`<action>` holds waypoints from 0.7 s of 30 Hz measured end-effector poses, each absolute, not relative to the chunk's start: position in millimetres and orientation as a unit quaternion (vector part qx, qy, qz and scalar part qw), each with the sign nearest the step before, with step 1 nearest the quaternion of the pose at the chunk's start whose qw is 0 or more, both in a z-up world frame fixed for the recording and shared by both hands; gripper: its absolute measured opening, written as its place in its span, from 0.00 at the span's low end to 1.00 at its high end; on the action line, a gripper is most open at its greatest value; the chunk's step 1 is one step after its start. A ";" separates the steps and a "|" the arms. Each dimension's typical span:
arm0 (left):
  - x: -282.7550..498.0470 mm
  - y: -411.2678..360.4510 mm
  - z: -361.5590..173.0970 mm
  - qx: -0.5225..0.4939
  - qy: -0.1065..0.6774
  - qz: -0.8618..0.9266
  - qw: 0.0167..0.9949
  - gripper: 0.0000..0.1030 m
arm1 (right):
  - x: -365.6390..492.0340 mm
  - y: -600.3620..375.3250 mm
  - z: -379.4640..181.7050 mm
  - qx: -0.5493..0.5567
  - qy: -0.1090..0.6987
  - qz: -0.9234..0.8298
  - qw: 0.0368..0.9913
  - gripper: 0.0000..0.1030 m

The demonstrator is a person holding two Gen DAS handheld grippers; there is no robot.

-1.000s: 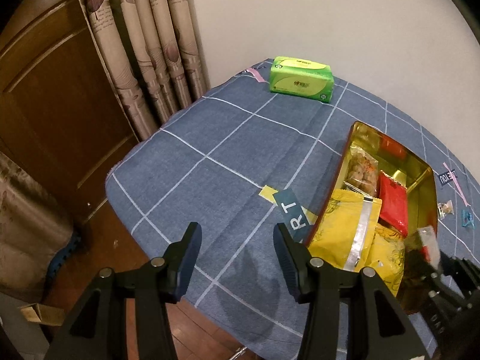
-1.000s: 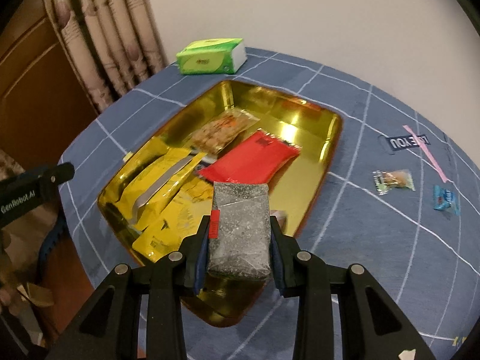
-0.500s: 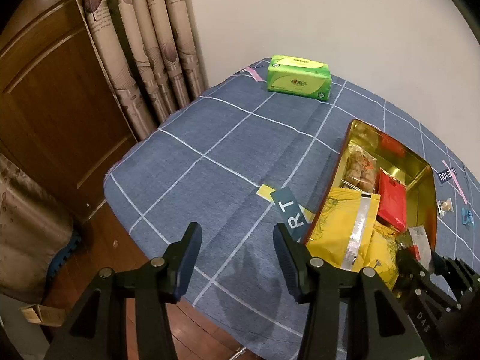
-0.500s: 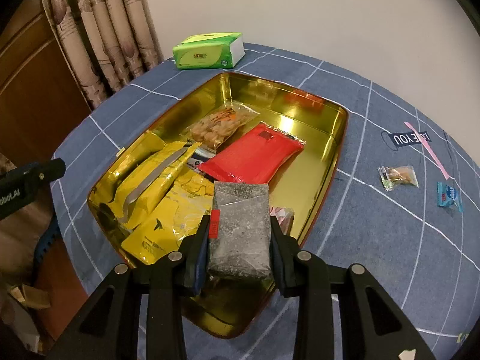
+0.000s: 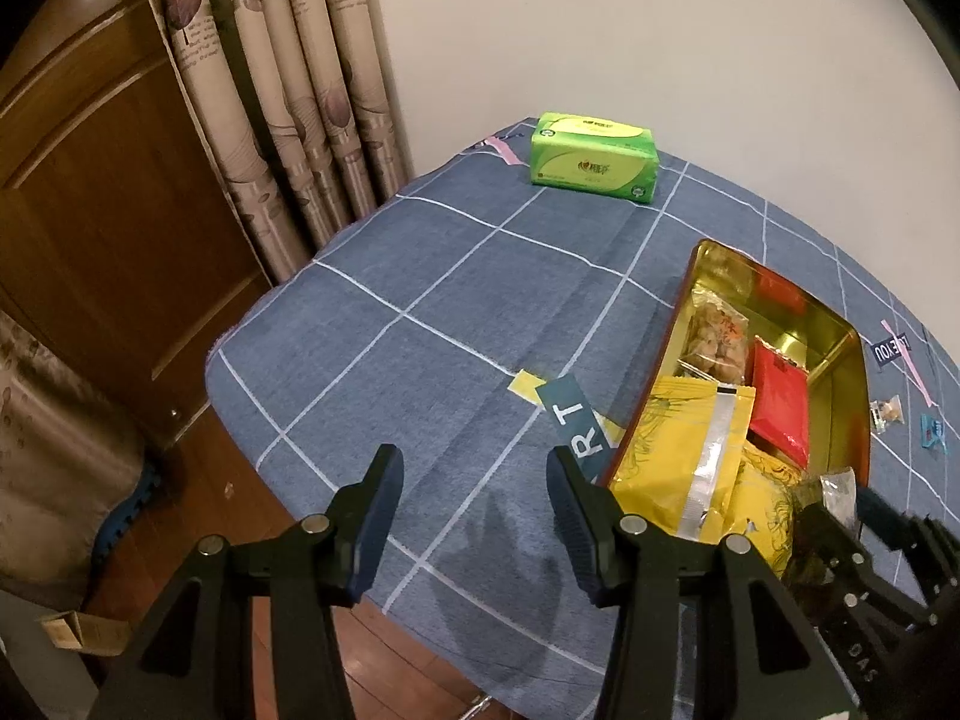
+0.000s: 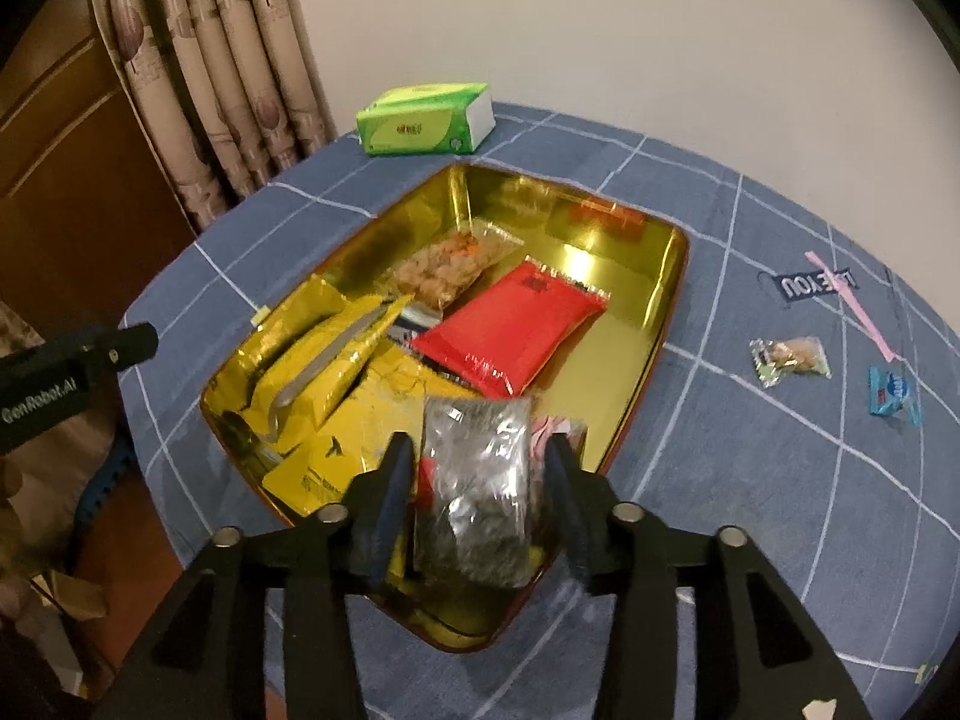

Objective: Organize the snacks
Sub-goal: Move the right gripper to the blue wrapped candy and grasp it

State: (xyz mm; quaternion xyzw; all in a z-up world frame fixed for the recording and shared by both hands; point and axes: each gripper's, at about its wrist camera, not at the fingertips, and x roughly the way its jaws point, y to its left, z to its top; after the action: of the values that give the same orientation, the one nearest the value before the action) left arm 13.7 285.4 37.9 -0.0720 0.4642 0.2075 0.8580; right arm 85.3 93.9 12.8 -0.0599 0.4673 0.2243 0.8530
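A grey speckled snack packet [image 6: 477, 480] sits between the jaws of my right gripper [image 6: 480, 450], which are opening. A gap shows on each side of the packet, and it tips down into the near end of the gold tray [image 6: 630, 324]. The tray holds yellow bags [image 6: 336, 360], a red packet [image 6: 510, 330] and a clear bag of brown snacks [image 6: 450, 258]. My left gripper [image 5: 474, 474] is open and empty over the blue checked cloth, left of the tray [image 5: 840, 360]. Two small wrapped candies [image 6: 789, 357] lie on the cloth right of the tray.
A green tissue pack [image 5: 594, 159] stands at the far side of the table near the wall. Curtains [image 5: 288, 120] and a wooden door [image 5: 90, 210] are to the left. The table's near edge [image 5: 336, 534] drops to a wooden floor.
The right gripper's jaws have parted from the grey packet, which has tilted and sunk toward the tray. The left gripper has kept still.
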 end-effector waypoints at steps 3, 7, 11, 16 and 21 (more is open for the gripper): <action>13.5 285.0 38.2 -0.072 0.464 0.206 0.858 0.49 | 85.6 91.5 19.7 -0.060 0.456 0.222 0.860 0.48; 14.1 283.8 37.9 -0.069 0.465 0.204 0.859 0.49 | 86.4 85.6 24.1 -0.053 0.453 0.221 0.862 0.49; 14.9 283.4 37.8 -0.067 0.466 0.203 0.859 0.49 | 88.7 75.3 27.0 -0.046 0.451 0.215 0.865 0.50; 15.8 282.8 37.4 -0.065 0.465 0.204 0.859 0.49 | 93.7 47.8 31.2 -0.029 0.446 0.198 0.872 0.53; 16.3 281.9 36.9 -0.060 0.466 0.203 0.859 0.49 | 103.5 5.4 29.5 -0.022 0.444 0.159 0.882 0.53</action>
State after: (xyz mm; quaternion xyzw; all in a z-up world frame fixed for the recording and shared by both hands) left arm 16.3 281.9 36.9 -0.0601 0.4658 0.2030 0.8592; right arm 103.5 5.4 29.5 -0.0220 0.4441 0.1586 0.8816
